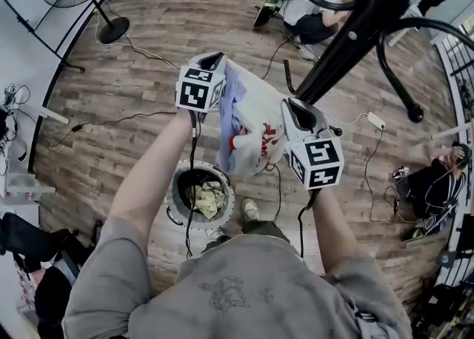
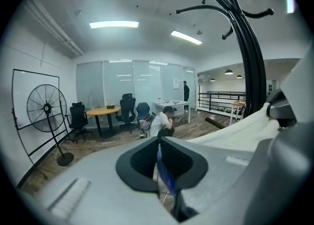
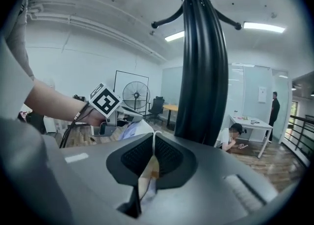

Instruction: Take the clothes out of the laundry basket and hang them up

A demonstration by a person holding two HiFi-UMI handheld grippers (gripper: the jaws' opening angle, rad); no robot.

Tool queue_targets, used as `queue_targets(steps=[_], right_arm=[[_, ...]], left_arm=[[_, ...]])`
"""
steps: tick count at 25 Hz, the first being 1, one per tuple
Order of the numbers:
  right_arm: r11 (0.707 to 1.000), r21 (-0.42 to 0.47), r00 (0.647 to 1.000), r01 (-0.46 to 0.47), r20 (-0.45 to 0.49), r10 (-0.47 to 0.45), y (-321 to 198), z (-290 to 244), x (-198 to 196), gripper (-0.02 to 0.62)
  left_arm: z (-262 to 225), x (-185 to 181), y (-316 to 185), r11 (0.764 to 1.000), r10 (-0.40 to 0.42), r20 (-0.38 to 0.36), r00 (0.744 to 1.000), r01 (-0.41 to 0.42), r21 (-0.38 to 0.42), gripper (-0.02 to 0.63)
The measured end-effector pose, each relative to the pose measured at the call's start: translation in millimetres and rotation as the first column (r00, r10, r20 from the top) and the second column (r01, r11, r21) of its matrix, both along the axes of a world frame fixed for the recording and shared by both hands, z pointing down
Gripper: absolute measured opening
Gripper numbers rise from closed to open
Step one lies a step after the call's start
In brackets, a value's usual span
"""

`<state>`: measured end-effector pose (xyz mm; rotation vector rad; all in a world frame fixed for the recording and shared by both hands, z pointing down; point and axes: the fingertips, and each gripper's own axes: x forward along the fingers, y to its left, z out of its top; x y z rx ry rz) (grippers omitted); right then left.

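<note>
A white garment (image 1: pixel 255 126), judged already taken out but not yet hung, is held stretched between the left gripper (image 1: pixel 213 58) and right gripper (image 1: pixel 296 112), both jaw pairs clamped on its edge, the coat stand (image 1: pixel 355 27) just beyond the right jaws, more clothes (image 1: pixel 209 198) left in the laundry basket (image 1: pixel 175 198) far below.

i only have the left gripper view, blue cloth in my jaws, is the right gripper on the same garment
Observer: Yes. The right gripper view shows the right gripper shut on a pale edge of the garment.
Operator: what does the whole thing look like
Observer: In the head view it is white with red print and a blue part, hanging between the left gripper and the right one.
Operator: anything else to hang
Observer: The laundry basket stands on the floor below, with a crumpled yellowish cloth in it.
</note>
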<state>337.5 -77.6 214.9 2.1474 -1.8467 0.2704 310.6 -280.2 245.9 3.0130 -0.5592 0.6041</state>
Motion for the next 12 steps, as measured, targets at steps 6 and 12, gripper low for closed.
queue_targets(steps=[6,12], right_arm=[[0.996,-0.093,1.0,0.005,-0.008,-0.006,-2.5,40.2,-13.2,0.048],[0.995,-0.097,0.999,-0.005,0.038,0.009,5.4,46.1,-15.5,0.083]], left_arm=[[77.2,-35.5,16.2,0.996,-0.015,0.099,0.995,0.024,-0.087,0.014],[134.5,-61.0,54.6,0.981,0.037,0.178,0.983,-0.002,-0.194,0.023]])
